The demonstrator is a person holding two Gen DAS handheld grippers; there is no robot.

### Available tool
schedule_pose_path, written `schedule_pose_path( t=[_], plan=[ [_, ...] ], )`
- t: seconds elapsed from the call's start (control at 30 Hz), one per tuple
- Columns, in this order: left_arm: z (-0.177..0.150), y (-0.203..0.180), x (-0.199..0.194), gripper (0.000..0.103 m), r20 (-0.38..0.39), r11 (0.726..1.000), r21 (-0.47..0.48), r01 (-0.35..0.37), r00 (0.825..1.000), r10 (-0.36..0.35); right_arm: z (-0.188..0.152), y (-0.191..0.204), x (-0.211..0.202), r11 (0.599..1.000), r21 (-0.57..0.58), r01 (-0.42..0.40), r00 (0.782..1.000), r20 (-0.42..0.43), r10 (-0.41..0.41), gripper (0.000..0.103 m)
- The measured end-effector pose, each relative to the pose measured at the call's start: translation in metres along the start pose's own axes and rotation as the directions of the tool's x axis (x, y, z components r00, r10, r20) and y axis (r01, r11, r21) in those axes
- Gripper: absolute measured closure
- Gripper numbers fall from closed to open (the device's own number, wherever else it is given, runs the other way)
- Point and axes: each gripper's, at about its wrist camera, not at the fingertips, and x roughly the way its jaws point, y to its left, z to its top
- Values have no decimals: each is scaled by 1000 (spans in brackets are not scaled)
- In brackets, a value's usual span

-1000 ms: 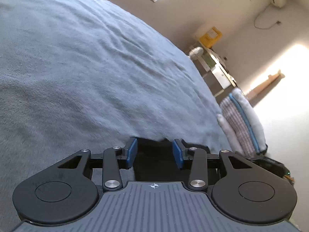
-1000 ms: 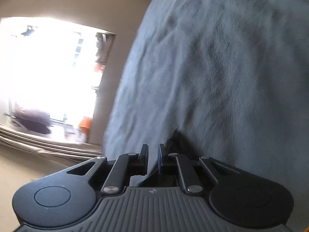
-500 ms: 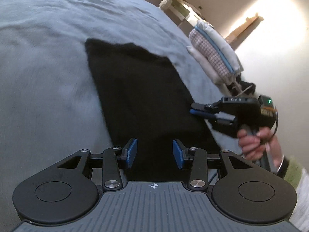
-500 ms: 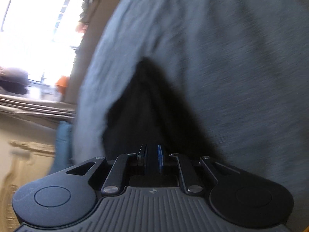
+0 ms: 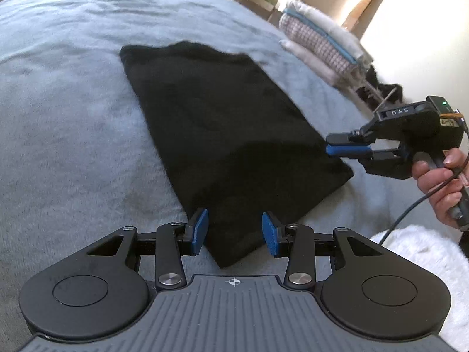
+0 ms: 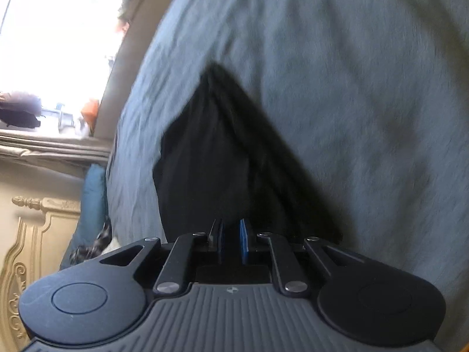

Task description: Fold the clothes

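Centrally on the grey-blue bed cover (image 5: 73, 117) lies a black garment (image 5: 222, 135), folded into a long flat rectangle that runs slantwise from upper left to lower right in the left wrist view. Its surface looks smooth, edges fairly straight, with one near corner pointing down toward the camera.

Left gripper (image 5: 235, 231): jaws apart, blue pads (image 5: 200, 228) standing either side of that near corner, above the cloth. Nothing is pinched between them.

Right gripper (image 5: 337, 146): seen from the side in the left wrist view, held by a hand (image 5: 439, 187) at the right edge of the frame, a cable trailing below it. Its fingertips sit at the garment's right-hand long edge, near the lower right corner. The two fingers are close together with only a thin gap. In the right wrist view the same gripper (image 6: 231, 240) shows its pads nearly together with dark cloth directly ahead of them; whether any fabric is caught in the gap cannot be told, as the picture is blurred and the cloth is black against black parts.

Beyond the garment, at the far right side of the bed, a pile of folded laundry (image 5: 319, 44) in white and checked cloth. Some dark loose fabric (image 5: 378, 88) lies beside that pile.
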Motion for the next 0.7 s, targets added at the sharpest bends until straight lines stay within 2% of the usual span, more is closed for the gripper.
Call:
schedule_pose_path(
  t=[0.07, 0.1, 0.17, 0.3, 0.37, 0.43, 0.53, 0.63, 0.7],
  plan=[
    [-3, 0, 0, 63, -2, 1000, -3, -5, 1000, 5, -2, -12, -4, 995, 22, 93, 996, -7, -93, 92],
    [-4, 0, -1, 63, -1, 1000, -4, -5, 1000, 5, -4, -16, -9, 993, 37, 109, 994, 5, -110, 94],
    [-6, 1, -2, 63, -1, 1000, -9, -6, 1000, 6, -9, -23, -25, 993, 80, 90, 993, 65, -95, 93],
    [-9, 7, -2, 63, -10, 1000, -29, -10, 1000, 9, -22, -21, -53, 989, 84, 121, 971, 196, -136, 91],
    [-10, 9, -2, 63, -9, 999, -40, -2, 1000, 2, -23, -13, -57, 992, 65, 109, 970, 212, -121, 91],
    [-9, 10, -2, 63, -10, 999, -42, 1, 1000, -2, -19, 1, -54, 995, 39, 89, 976, 197, -95, 91],
    [-9, 11, -1, 63, -10, 999, -44, 7, 1000, -8, -18, 29, -30, 999, -2, 53, 987, 153, -52, 90],
    [-9, 13, -1, 63, -11, 999, -53, 14, 1000, -14, -22, 50, -2, 999, -29, 13, 998, 60, -11, 85],
    [-9, 14, -2, 63, -12, 998, -59, 18, 1000, -18, -24, 59, 23, 998, -52, 28, 999, -25, -30, 80]
  ],
)
